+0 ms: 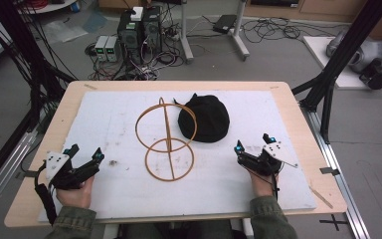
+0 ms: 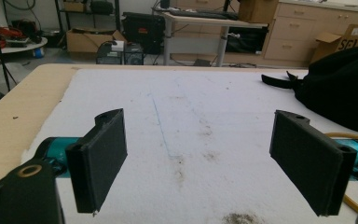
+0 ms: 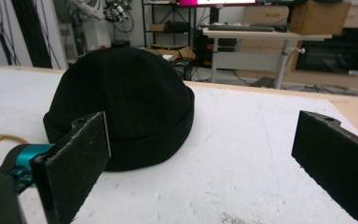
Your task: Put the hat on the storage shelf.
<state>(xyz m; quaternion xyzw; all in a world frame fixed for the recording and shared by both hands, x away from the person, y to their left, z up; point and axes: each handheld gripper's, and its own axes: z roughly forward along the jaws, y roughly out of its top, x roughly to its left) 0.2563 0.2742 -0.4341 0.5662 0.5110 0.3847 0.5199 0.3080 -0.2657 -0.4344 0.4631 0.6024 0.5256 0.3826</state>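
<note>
Black cap [image 1: 204,118] sits crown-up on the white mat [image 1: 109,124], beyond the right gripper and right of centre, a strap end poking out at its far left. Nearest the table edge: left gripper [image 1: 86,153] low at the left, held in a hand [image 1: 74,191], jaws spread wide over bare stained mat, nothing between them. Right gripper [image 1: 252,143] at the right, likewise gaping and empty, pointed toward the cap. Between the two, mid-mat, a wire stand [image 1: 168,139]: flat ring on the mat, upright ring rising from it, its far rim just beside the cap. Wooden table [image 1: 298,124] underneath; beyond it, floor with cables and computer towers [image 1: 139,27].
</note>
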